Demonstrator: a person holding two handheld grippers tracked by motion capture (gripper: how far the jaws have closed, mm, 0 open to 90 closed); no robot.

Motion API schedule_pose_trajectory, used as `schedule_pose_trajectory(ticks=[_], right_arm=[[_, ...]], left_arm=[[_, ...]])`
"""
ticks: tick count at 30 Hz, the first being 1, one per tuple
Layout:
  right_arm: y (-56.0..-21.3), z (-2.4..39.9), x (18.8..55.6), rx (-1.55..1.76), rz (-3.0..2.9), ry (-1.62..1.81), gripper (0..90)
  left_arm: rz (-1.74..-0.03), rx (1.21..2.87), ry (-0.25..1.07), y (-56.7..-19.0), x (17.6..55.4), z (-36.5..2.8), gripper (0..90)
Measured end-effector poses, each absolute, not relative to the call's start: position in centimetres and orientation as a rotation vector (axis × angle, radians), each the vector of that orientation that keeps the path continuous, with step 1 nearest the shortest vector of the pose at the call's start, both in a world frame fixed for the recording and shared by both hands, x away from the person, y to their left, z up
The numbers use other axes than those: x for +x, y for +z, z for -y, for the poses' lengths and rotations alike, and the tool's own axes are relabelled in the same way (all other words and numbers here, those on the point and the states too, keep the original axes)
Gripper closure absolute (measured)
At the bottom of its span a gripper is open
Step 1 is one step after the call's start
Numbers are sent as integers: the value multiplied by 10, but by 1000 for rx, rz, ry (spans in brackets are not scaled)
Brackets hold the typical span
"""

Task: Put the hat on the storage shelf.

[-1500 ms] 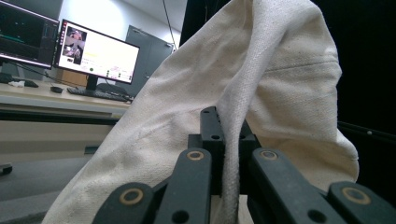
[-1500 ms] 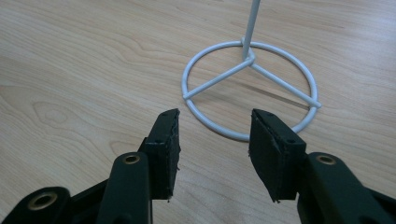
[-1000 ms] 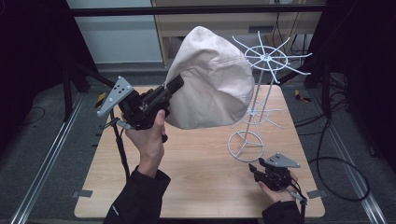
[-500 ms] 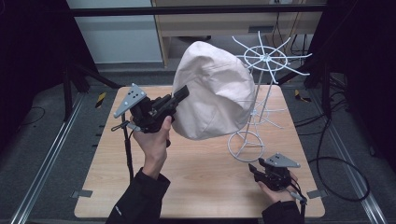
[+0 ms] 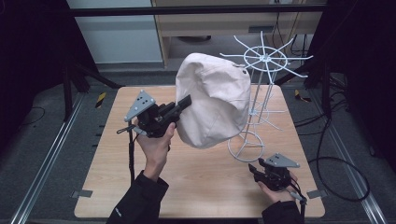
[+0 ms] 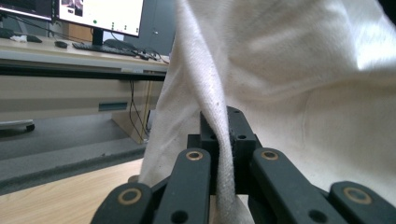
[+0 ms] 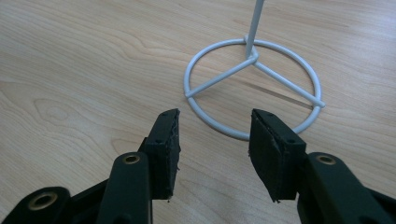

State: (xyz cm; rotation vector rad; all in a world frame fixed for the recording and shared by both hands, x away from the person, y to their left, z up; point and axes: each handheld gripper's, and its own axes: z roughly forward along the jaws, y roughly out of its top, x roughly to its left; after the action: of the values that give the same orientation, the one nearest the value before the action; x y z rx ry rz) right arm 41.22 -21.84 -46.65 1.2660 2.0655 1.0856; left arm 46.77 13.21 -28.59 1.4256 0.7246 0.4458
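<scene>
Hat: 1, cream fabric hat [image 5: 212,105] held above table [image 5: 112,186] beside 1 white wire rack [image 5: 261,100] | left gripper [image 5: 183,102]: clamped on hat edge | right gripper [image 7: 215,149]: jaws apart, empty, near rack base | legible writing: none

The large cream fabric bag [image 5: 212,105] hides part of the white wire rack's [image 5: 264,60] pole; the bag's folded edge covers the left gripper's [image 6: 223,135] pads; the picture's edges crop the bag.
</scene>
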Motion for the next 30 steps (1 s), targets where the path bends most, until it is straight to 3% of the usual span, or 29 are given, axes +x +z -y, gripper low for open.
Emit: schedule_pose_trajectory(ticks=[30], right_arm=[[-467, 218, 412, 1262, -2067, 1087, 531]], left_arm=[[-712, 1607, 419, -310, 476, -95, 824]])
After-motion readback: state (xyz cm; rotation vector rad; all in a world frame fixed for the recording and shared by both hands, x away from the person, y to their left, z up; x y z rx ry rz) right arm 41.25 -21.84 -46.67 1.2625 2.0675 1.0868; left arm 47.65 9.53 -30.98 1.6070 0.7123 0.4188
